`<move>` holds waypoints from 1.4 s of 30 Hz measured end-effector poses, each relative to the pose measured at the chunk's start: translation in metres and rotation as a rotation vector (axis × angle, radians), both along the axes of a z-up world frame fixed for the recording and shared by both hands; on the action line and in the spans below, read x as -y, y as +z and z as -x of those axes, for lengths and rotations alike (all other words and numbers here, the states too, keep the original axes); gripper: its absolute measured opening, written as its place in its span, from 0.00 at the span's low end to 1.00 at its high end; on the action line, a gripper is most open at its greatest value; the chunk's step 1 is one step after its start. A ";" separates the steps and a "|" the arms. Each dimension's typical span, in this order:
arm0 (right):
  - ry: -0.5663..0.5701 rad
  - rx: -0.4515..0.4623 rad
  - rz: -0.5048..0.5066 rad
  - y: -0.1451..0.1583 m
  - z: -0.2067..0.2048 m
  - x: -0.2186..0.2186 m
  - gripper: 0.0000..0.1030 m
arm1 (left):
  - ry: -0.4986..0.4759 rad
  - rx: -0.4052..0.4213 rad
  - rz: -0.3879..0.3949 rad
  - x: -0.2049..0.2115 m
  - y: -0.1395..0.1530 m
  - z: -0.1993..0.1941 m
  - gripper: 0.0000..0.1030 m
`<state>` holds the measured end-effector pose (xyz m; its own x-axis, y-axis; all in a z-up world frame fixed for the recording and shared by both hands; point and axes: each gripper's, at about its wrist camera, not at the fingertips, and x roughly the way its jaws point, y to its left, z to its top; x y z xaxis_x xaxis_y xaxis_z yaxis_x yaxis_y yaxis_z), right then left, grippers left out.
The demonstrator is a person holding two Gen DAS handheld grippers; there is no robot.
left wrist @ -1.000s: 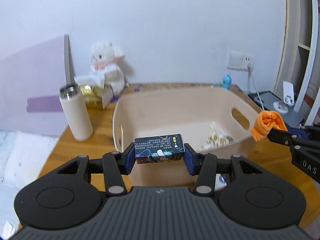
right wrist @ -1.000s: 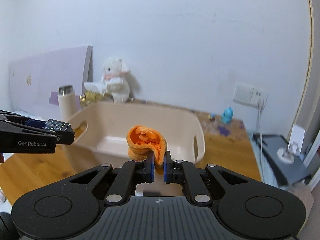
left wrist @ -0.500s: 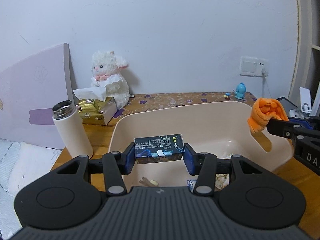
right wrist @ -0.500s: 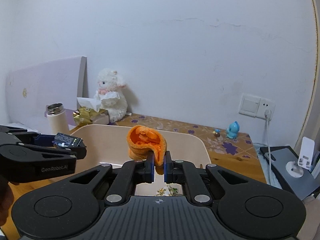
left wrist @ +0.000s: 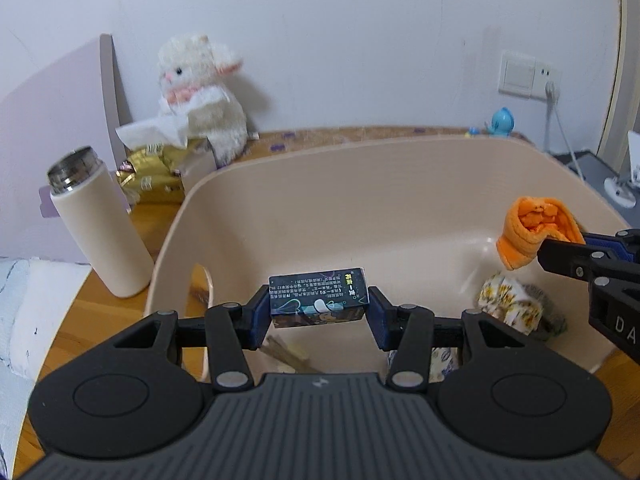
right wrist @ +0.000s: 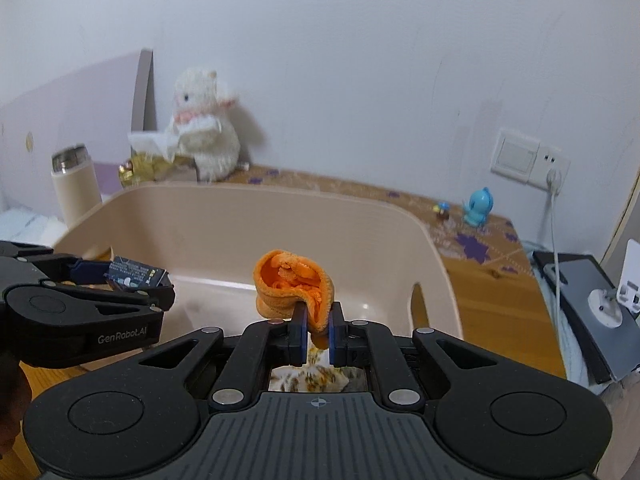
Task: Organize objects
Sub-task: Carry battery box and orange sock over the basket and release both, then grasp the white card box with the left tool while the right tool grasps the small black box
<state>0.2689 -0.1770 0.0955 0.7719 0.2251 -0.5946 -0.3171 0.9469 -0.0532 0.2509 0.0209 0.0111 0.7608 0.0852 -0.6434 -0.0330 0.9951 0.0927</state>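
- The left gripper [left wrist: 319, 314] pinches a small dark rectangular box with printed text [left wrist: 318, 297] by its two short ends, holding it level above the near left part of a large beige plastic tub [left wrist: 360, 200].
- The right gripper [right wrist: 319, 336] has its blue pads pressed onto the lower edge of a rolled orange fleece cloth [right wrist: 294, 289], which stands up above the fingers, over the right side of the tub.
- In the left wrist view the orange cloth [left wrist: 534, 236] hangs at the right, well apart from the box, with the right gripper's black fingers reaching in from the edge.
- On the tub's floor below the cloth lies a floral-patterned fabric bundle [left wrist: 510, 306]; another small item under the left gripper is too hidden to tell.
- The tub sits on a wooden table [right wrist: 480, 292].
- Left of the tub stands an upright cream cylindrical flask with an open steel mouth [left wrist: 98, 224].
- Beyond it, against the wall, sit a gold tissue pack [left wrist: 154, 178] and a white plush lamb toy [left wrist: 200, 96].
- A small blue figurine [right wrist: 478, 206] stands at the far right near a wall socket [right wrist: 530, 160].
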 end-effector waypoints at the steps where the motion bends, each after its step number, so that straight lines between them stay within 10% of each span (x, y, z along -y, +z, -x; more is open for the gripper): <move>1: -0.002 -0.010 0.004 -0.003 -0.002 0.000 0.11 | -0.002 -0.008 -0.002 0.000 -0.002 -0.001 0.50; 17: -0.016 0.034 -0.045 0.021 0.026 0.025 0.59 | -0.030 0.031 0.015 0.002 0.019 0.026 0.79; 28: -0.024 0.060 -0.070 0.042 0.076 0.045 0.72 | -0.063 0.041 0.053 -0.001 0.044 0.073 0.89; 42: -0.019 -0.049 -0.005 0.005 0.103 0.055 0.76 | -0.068 -0.051 0.051 -0.001 0.007 0.104 0.92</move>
<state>0.1659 -0.2315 0.1000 0.7464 0.2132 -0.6304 -0.3007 0.9531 -0.0338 0.1473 0.0219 0.0179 0.7296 0.0007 -0.6838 0.0384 0.9984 0.0420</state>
